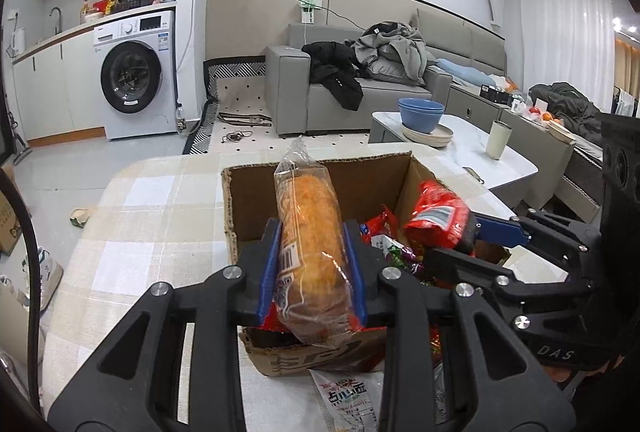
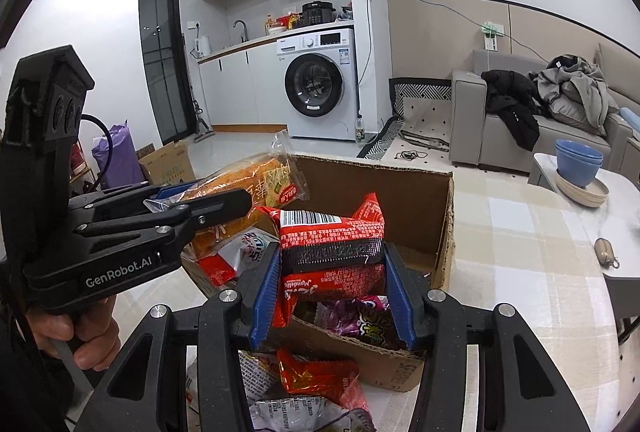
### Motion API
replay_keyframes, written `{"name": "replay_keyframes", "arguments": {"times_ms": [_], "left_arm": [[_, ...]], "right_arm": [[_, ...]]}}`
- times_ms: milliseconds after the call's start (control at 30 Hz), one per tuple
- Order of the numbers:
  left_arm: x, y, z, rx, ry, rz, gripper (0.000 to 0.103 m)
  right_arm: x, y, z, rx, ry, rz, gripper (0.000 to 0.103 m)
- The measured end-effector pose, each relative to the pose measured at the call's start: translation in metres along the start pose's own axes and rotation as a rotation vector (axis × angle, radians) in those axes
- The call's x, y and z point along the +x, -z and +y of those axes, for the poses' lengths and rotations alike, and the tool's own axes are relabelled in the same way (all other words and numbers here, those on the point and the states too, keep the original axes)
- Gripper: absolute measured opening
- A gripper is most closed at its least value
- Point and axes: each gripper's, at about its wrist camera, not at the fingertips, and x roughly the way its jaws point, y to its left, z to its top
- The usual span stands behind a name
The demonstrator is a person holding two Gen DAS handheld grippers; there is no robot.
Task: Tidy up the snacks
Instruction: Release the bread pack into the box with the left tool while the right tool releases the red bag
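Bread roll pack [image 1: 310,244] is clamped in left gripper [image 1: 312,268], held over the open cardboard box [image 1: 248,191]. Red snack pack [image 2: 332,252] is clamped in right gripper [image 2: 332,296], just right of it. Risks: packs collide w/ each other, or the roll drops outside the box's near edge if let go early.

A table [image 1: 152,216] under a pale checked cloth carries an open cardboard box [image 1: 248,191] directly ahead of both grippers. Loose snack packets [image 2: 316,376] lie on the cloth just below the right gripper, touching the box's near wall.
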Motion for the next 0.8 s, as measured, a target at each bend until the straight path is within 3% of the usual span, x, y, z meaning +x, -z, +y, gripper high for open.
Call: {"name": "replay_keyframes", "arguments": {"times_ms": [167, 233, 300, 400, 467, 533, 800], "left_arm": [[0.01, 0.004, -0.008, 0.018, -0.013, 0.011, 0.035], [0.013, 0.005, -0.009, 0.008, -0.01, 0.029, 0.048], [0.013, 0.006, -0.01, 0.013, -0.023, 0.04, 0.061], [0.007, 0.01, -0.012, 0.021, -0.028, 0.045, 0.087], [0.001, 0.013, -0.012, 0.025, -0.028, 0.048, 0.09], [-0.009, 0.018, -0.008, 0.021, -0.038, 0.052, 0.102], [-0.039, 0.038, -0.01, 0.003, -0.041, 0.048, 0.102]], "right_arm": [[0.007, -0.001, 0.0, -0.023, 0.005, 0.018, 0.055], [0.003, -0.003, 0.001, -0.04, 0.014, 0.008, 0.064], [-0.007, -0.002, 0.001, -0.053, 0.014, -0.02, 0.081], [-0.022, -0.001, 0.001, -0.075, 0.022, -0.042, 0.092], [-0.032, 0.002, 0.0, -0.082, 0.033, -0.044, 0.101], [-0.038, 0.005, -0.003, -0.077, 0.037, -0.038, 0.102], [-0.052, 0.019, -0.024, 0.044, 0.052, -0.002, 0.102]]}}
